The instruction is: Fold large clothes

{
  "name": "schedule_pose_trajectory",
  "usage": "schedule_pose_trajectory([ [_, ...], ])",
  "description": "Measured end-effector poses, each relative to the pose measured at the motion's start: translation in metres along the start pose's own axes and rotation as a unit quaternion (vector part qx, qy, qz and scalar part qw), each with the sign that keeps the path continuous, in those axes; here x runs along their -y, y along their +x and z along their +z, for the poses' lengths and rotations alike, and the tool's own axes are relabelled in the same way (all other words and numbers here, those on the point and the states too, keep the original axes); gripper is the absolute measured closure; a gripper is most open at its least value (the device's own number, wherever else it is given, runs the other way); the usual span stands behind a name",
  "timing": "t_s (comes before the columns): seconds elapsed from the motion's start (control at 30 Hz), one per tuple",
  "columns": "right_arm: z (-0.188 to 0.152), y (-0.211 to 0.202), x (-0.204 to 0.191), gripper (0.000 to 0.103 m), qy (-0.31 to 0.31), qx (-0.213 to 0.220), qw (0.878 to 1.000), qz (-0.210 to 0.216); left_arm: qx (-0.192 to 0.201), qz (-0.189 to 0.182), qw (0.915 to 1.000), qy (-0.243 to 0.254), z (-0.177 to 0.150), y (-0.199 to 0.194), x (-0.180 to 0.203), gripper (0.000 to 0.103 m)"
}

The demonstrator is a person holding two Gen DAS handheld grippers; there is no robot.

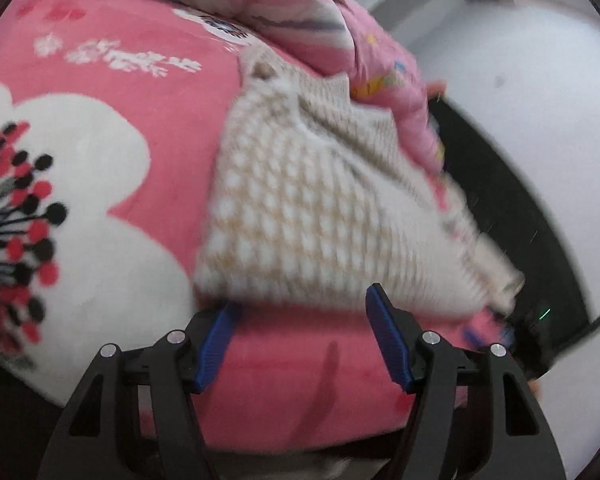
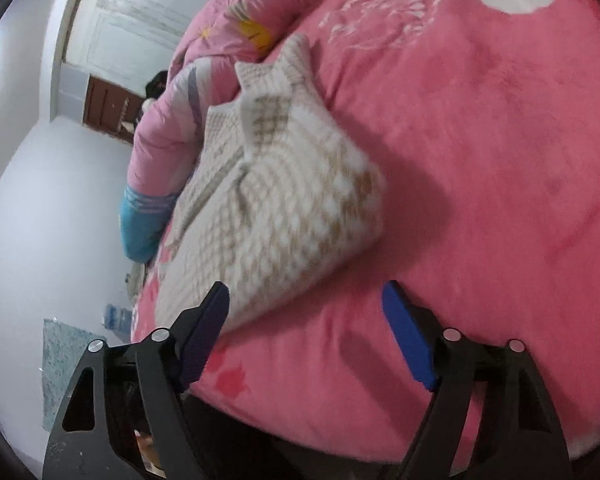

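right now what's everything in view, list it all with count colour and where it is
sweater: 1, cream and beige knit, folded, lying on the blanket just ahead of both grippers
blanket: 1, pink with white flowers, spread under the sweater
quilt: 1, pink with coloured prints and a blue end, bunched up on the far side of the sweater
floor: pale grey, beside the bed
door: 1, white, across the room
rug: 1, pale teal, on the floor
left gripper: 1, black with blue pads, open, holding nothing
right gripper: 1, black with blue pads, open, holding nothing
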State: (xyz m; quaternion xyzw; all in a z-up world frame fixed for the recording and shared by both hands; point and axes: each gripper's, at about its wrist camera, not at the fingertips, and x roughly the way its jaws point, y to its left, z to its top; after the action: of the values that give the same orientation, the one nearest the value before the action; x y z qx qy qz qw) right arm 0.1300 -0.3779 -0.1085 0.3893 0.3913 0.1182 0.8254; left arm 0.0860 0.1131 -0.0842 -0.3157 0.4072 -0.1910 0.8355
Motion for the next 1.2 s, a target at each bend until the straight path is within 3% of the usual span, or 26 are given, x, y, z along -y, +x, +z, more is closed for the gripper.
schedule_pose_trajectory([
  [0.13, 0.019, 0.010, 0.012, 0.046, 0.030, 0.025, 0.999, 0.007, 0.034, -0.052, 0.9953, -0.073, 0.012, -0.001, -0.022, 0.040],
  [0.23, 0.028, 0.017, 0.021, 0.060, 0.059, 0.040, 0.997, 0.010, 0.051, -0.043, 0.9933, -0.095, 0.014, 0.000, -0.023, 0.040],
  [0.33, 0.034, 0.022, 0.020, 0.071, 0.060, 0.043, 0.997, -0.005, 0.063, 0.017, 0.9948, -0.078, 0.017, 0.007, -0.010, 0.049],
  [0.4, 0.037, 0.020, 0.009, 0.081, 0.041, 0.043, 0.998, -0.021, 0.062, 0.070, 0.9943, -0.052, 0.021, 0.013, 0.001, 0.070],
  [0.43, 0.037, 0.015, -0.001, 0.086, 0.024, 0.048, 0.998, -0.031, 0.061, 0.089, 0.9934, -0.038, 0.023, 0.013, 0.005, 0.075],
  [0.47, 0.037, 0.008, -0.015, 0.087, -0.002, 0.058, 0.997, -0.045, 0.062, 0.115, 0.9914, -0.013, 0.026, 0.014, 0.015, 0.084],
  [0.53, 0.035, -0.005, -0.037, 0.090, -0.039, 0.076, 0.995, -0.055, 0.085, 0.158, 0.9826, 0.049, 0.028, 0.007, 0.042, 0.088],
  [0.63, 0.030, -0.029, -0.067, 0.091, -0.075, 0.094, 0.992, -0.049, 0.124, 0.182, 0.9688, 0.114, 0.029, -0.011, 0.077, 0.089],
  [0.7, 0.023, -0.043, -0.078, 0.091, -0.084, 0.096, 0.991, -0.040, 0.141, 0.187, 0.9631, 0.133, 0.030, -0.025, 0.090, 0.090],
  [0.77, 0.009, -0.063, -0.083, 0.091, -0.090, 0.098, 0.991, -0.034, 0.149, 0.171, 0.9643, 0.137, 0.032, -0.046, 0.095, 0.090],
  [0.87, -0.016, -0.083, -0.076, 0.091, -0.079, 0.089, 0.993, -0.024, 0.133, 0.152, 0.9689, 0.143, 0.024, -0.071, 0.092, 0.090],
  [0.97, -0.034, -0.076, -0.058, 0.089, -0.064, 0.067, 0.995, -0.042, 0.103, 0.159, 0.9700, 0.152, 0.004, -0.081, 0.073, 0.089],
  [1.07, -0.047, -0.050, -0.021, 0.077, -0.028, 0.006, 0.995, -0.096, 0.042, 0.187, 0.9724, 0.133, -0.017, -0.056, 0.041, 0.084],
  [1.1, -0.050, -0.041, -0.002, 0.069, -0.003, -0.024, 0.993, -0.114, 0.021, 0.198, 0.9727, 0.119, -0.022, -0.047, 0.029, 0.080],
  [1.2, -0.049, -0.057, 0.014, 0.059, 0.033, -0.018, 0.996, -0.076, 0.030, 0.205, 0.9740, 0.092, -0.028, -0.054, 0.012, 0.069],
])
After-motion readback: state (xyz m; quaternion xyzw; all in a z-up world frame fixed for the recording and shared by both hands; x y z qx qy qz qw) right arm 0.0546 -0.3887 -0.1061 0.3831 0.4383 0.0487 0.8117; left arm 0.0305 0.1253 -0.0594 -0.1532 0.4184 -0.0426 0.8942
